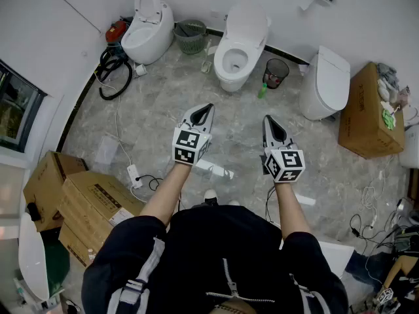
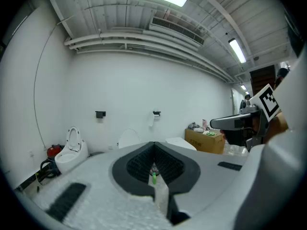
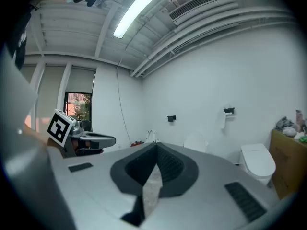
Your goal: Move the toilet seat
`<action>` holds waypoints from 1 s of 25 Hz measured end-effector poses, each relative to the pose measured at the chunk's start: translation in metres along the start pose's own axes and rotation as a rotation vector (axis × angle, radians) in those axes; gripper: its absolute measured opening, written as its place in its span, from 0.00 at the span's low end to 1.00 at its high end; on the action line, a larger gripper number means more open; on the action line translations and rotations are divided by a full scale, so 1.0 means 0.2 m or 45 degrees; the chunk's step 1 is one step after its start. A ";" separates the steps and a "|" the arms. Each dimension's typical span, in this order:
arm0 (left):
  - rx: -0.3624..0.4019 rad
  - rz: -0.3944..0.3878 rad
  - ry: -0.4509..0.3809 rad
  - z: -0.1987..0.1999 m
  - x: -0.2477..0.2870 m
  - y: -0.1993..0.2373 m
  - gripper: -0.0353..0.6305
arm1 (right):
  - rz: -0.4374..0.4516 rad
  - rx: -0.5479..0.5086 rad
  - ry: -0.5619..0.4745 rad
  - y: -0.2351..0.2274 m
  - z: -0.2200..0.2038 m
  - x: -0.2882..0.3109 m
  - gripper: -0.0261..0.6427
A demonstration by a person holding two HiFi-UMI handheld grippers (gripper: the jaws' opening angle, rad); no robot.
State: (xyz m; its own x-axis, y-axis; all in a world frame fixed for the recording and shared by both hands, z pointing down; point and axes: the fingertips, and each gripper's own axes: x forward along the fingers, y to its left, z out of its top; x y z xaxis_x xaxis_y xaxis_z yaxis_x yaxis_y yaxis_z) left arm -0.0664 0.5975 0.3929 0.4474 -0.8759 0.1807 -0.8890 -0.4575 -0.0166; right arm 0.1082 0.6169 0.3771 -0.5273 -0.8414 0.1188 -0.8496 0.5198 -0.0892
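The toilet seat (image 1: 222, 67), a glossy white oval ring, lies down on the middle of three white toilets along the wall, its lid (image 1: 247, 22) raised. Bare grey marbled floor (image 1: 163, 103) lies open before it, and a black bin (image 1: 276, 72) stands just beside it. Your left hand-held gripper (image 1: 207, 108) and right hand-held gripper (image 1: 268, 119) are both closed, empty, well apart from the seat.

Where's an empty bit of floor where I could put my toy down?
The biggest bare floor lies between the left toilet, the middle toilet and the power strip. Another patch sits in front of the right toilet, beside the cardboard box. It's crowded by the cables and the stacked boxes.
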 end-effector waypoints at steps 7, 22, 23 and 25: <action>-0.008 -0.015 -0.024 -0.05 0.02 0.07 0.05 | 0.046 0.046 0.035 0.05 -0.05 0.08 0.04; -0.002 -0.065 0.061 -0.15 0.56 0.31 0.05 | 0.005 0.063 0.080 -0.23 -0.13 0.54 0.04; 0.002 -0.065 0.060 -0.13 0.64 0.33 0.05 | 0.004 0.063 0.080 -0.28 -0.13 0.60 0.04; 0.009 -0.060 0.053 -0.09 0.80 0.38 0.05 | 0.003 0.066 0.073 -0.41 -0.11 0.73 0.04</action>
State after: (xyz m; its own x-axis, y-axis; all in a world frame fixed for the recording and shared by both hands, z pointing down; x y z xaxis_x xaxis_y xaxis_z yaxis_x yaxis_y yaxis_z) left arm -0.0630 0.4251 0.4386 0.4842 -0.8462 0.2225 -0.8662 -0.4995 -0.0143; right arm 0.0994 0.4546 0.4230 -0.5306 -0.8293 0.1749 -0.8472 0.5123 -0.1409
